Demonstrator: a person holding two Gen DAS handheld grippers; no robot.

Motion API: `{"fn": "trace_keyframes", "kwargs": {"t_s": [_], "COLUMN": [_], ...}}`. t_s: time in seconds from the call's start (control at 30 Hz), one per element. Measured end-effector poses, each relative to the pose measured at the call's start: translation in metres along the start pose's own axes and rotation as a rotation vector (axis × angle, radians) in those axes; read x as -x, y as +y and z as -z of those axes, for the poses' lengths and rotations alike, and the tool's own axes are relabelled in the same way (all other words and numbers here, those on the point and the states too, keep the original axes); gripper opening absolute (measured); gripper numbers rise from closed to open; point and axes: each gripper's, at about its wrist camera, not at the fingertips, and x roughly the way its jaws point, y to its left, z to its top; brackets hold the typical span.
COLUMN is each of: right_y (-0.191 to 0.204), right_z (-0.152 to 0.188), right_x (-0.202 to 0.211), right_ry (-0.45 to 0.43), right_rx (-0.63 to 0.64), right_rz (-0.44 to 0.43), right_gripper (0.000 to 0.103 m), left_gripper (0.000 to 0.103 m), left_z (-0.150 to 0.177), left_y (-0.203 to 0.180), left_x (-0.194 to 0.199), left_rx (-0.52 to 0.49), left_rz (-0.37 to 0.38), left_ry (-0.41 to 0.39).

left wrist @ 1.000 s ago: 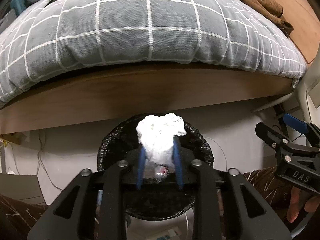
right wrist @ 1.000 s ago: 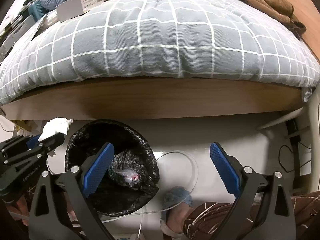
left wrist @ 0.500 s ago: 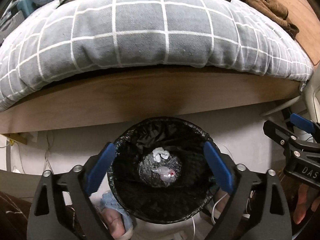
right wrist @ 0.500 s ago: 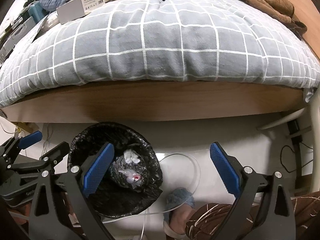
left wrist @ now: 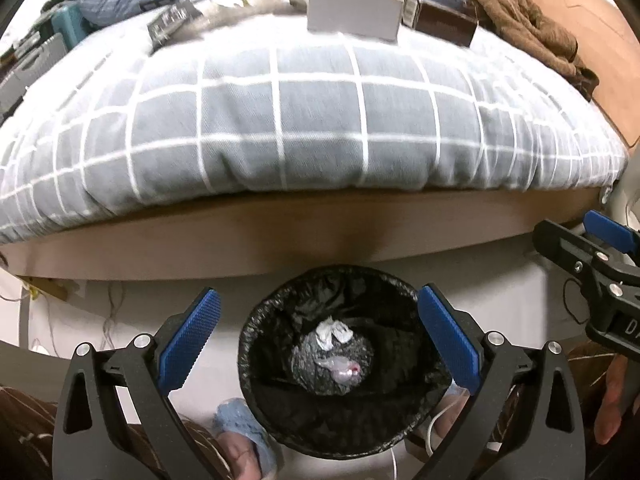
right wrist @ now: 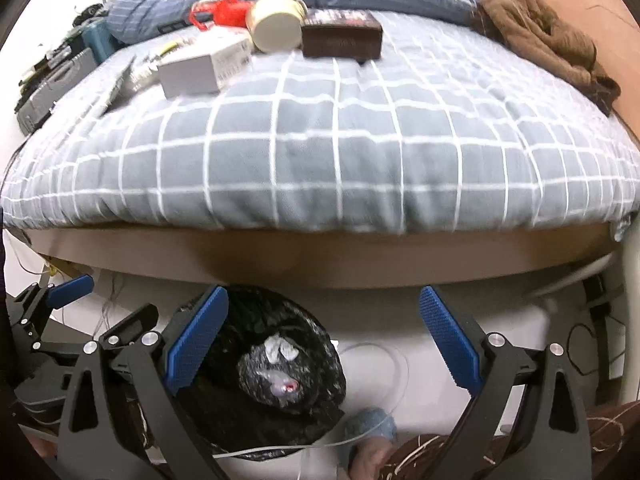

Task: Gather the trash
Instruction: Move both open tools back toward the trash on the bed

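Note:
A round bin lined with a black bag [left wrist: 256,344] stands on the floor under the bed's edge. A white crumpled tissue [left wrist: 333,331] lies inside it on a knotted dark bag. My left gripper [left wrist: 316,296] hangs above the bin; its jaws are opening, wide apart, with nothing between them. My right gripper [right wrist: 322,292] stands open and empty, just right of the bin [right wrist: 324,340], where the tissue [right wrist: 282,350] shows again. Each gripper appears at the edge of the other's view: the right gripper [left wrist: 592,248] and the left gripper [right wrist: 108,304].
The bed with a grey checked duvet [right wrist: 320,140] rises just behind the bin. On it lie a grey box [right wrist: 200,68], a dark box [right wrist: 340,38], a round jar [right wrist: 276,24], a red item [right wrist: 224,12] and a brown garment [right wrist: 540,36]. A person's slippered foot [left wrist: 240,428] and cables [right wrist: 384,356] are near the bin.
The left gripper was shut on the white tissue over the bin; it opened, and the tissue dropped into the bin. Both grippers rose, showing more of the bed top.

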Motion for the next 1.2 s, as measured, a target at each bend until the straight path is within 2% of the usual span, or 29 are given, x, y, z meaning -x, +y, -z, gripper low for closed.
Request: {"fn": "trace_keyframes", "kwargs": {"t_s": [0.6,0.9,1.2], "right_y": [0.013,0.029,0.051], "right_z": [-0.045,-0.068,-0.092], "right_x": [0.043,0.053,0.054], "right_ry": [-0.167,-0.212,-0.237], "right_rx": [0.013,0.03,0.056], "right_rz": [-0.024,-0.044,-0.066], "right_gripper": [0.093,0.093,0.093], "left_gripper": [0.097,0.097,0.097], "left_z": [-0.049,-0.074,-0.107], "left_y": [0.024,0.04,0.059], "left_x": [0.051,0.067,0.076], "left_rx": [0.047,0.078,0.101], "left_rz": [-0.014,-0.009,-0.041], "left_ry": [-0.142,-0.185,-0.224]}}
